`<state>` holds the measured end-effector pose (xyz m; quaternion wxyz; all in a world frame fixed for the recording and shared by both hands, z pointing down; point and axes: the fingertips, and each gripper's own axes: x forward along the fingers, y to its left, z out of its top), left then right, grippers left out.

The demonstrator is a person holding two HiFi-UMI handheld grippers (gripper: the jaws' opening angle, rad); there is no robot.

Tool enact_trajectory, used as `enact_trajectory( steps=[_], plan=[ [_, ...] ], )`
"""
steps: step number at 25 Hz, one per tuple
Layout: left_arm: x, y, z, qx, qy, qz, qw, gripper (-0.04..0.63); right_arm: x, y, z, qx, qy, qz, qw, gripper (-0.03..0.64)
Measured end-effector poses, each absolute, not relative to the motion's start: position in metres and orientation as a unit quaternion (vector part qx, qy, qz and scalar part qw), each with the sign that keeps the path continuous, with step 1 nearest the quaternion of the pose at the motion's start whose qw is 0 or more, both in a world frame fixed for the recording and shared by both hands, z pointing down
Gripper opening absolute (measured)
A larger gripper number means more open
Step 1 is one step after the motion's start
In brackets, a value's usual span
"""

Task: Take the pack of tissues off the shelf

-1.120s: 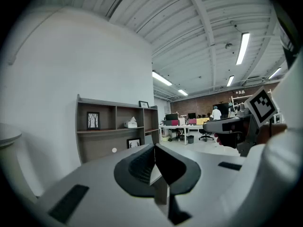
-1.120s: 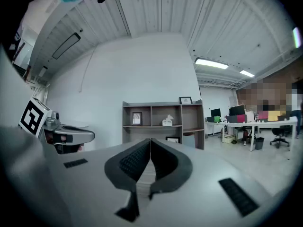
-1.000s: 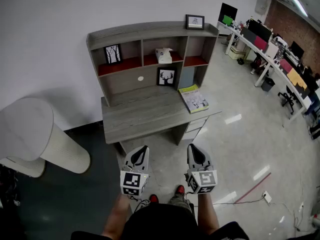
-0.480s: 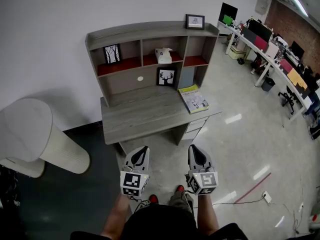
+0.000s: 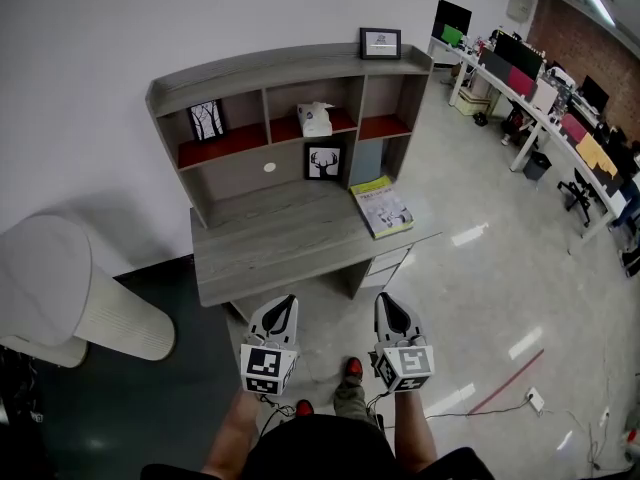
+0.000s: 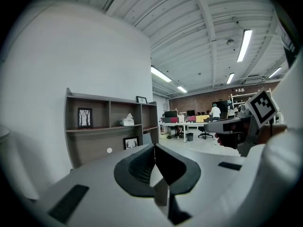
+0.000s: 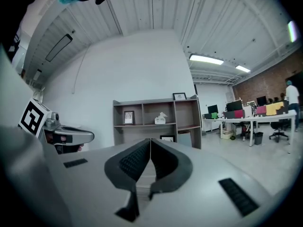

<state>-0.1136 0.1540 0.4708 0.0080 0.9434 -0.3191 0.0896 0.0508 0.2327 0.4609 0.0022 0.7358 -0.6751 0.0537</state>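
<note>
No readable brand or text anywhere. The book (image 5: 382, 206) has a green-yellow cover with print too small to read. Each gripper carries a cube with black-and-white square markers and no letters.

Left gripper (image 5: 287, 300): jaws pressed together, nothing between them, touching nothing. Right gripper (image 5: 385, 298): the same, jaws closed tip to tip and empty. In the head view both are held side by side over the floor (image 5: 480, 298), pointing to 12 o'clock, well apart from the desk (image 5: 270, 243).

The pack of tissues (image 5: 314, 118) is white with a tissue sticking out of the top. It sits in the middle compartment of the shelf (image 5: 250, 68) on the red-lined board, at 12 o'clock from the grippers, and neither gripper touches it.

- Tree picture (image 5: 206, 120): in the left compartment, at 9 o'clock of the pack.
- Deer picture (image 5: 323, 161): under the shelf board at the back of the desk, at 6 o'clock of the pack.
- Small frame (image 5: 380, 42): on top of the shelf, at 1 o'clock of the pack; its content is too small to tell.
- The book lies flat on the desk's right end, at 5 o'clock of the pack.
</note>
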Motion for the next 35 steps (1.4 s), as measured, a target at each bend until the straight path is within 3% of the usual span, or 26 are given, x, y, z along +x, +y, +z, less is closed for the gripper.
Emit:
enact_trajectory(
  steps=[22,35],
  plan=[
    [0.041,0.037,0.480,0.916,-0.385,0.109,0.032,0.008,0.213,0.095,0.479,0.677,-0.734,0.055,0.005,0.029],
    [0.059,-0.008,0.481,0.892,-0.440,0.098,0.038,0.008,0.239,0.035,0.484,0.629,-0.775,0.058,0.006,0.028]
  ],
)
